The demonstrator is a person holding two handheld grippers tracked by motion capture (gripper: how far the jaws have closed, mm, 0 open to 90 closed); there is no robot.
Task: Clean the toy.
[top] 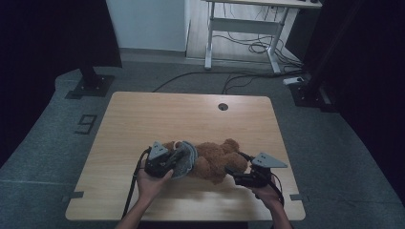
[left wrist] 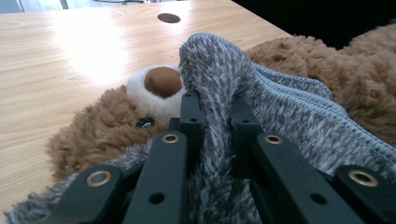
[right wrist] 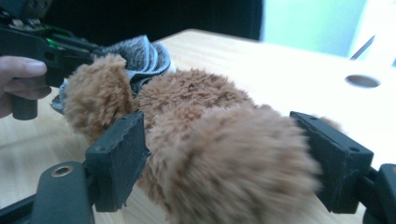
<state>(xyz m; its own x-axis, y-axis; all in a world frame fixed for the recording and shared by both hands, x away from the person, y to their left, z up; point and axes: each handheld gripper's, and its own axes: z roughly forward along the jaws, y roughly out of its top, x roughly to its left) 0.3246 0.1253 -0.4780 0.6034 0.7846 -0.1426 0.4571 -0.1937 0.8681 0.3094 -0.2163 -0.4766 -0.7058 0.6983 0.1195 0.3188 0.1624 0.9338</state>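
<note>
— What's on the bench [top: 143, 119]?

— A brown plush teddy bear [top: 215, 160], lying toward the near edge, roughly in the middle between the two hands. Its fur is shaggy and caramel-coloured; in the left gripper view its muzzle is white with a darker brown oval nose [left wrist: 162, 81], and one small shiny black eye [left wrist: 145, 122] peeks out of the fur.

— And the grey thing?

— A grey knitted cloth [top: 185, 158], fuzzy and flecked white on one face, with a ribbed, stitched edge. It lies over the bear's head end, touching the muzzle.

— How is the left gripper [top: 165, 164]?

— Its jaws are drawn nearly together and clamped on a fold of that grey cloth; the fabric stands up pinched between the two black pads [left wrist: 192, 116], right beside the bear's face.

— The right gripper [top: 234, 174]?

— At the bear's other end, jaws standing wide apart. A rounded furry limb [right wrist: 233, 163] sits between the pads [right wrist: 119, 158]. The left pad lies against the fur; whether the right one touches it I cannot tell, and nothing looks squeezed.

— Anything else?

— A round cable hole [top: 223, 106] in the bench, well apart from the bear.
</note>
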